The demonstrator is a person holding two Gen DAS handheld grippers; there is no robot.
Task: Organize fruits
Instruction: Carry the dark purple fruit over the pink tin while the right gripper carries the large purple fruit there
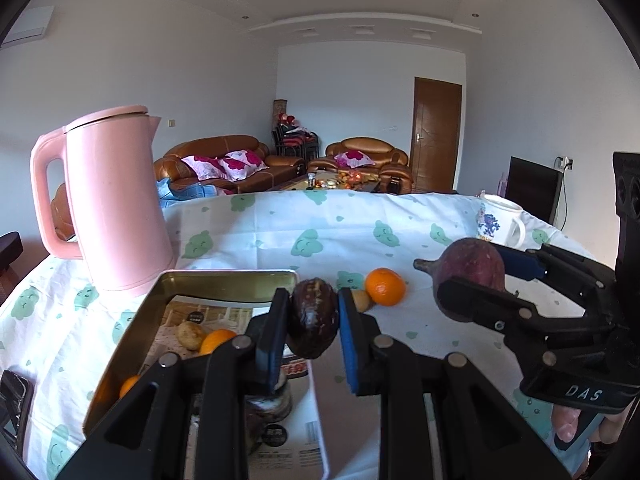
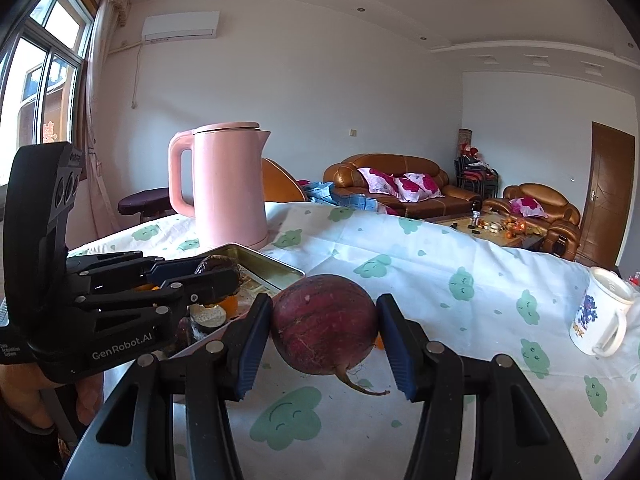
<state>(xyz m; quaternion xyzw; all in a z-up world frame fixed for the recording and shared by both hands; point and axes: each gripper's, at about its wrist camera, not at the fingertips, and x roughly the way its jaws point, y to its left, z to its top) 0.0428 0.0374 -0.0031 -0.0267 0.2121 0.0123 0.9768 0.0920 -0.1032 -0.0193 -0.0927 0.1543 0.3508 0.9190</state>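
Fruit is partly sorted: a small orange [image 1: 218, 339] and a yellowish fruit [image 1: 190, 335] already lie in the metal tray [image 1: 224, 278], while another orange [image 1: 385, 286] waits on the worktop [image 1: 280, 232] just beyond it. Your left claw [image 1: 313, 312] is clamped on a dark brown fruit [image 1: 314, 316] above the tray's right edge; your right claw [image 2: 324, 330] grips a round red-purple root [image 2: 325, 322] over the cloth, still to be delivered. A pink kettle [image 1: 116, 200] and a mug [image 2: 600, 316] share the cloud-print cloth; brown sofas [image 1: 224, 160] stand behind.
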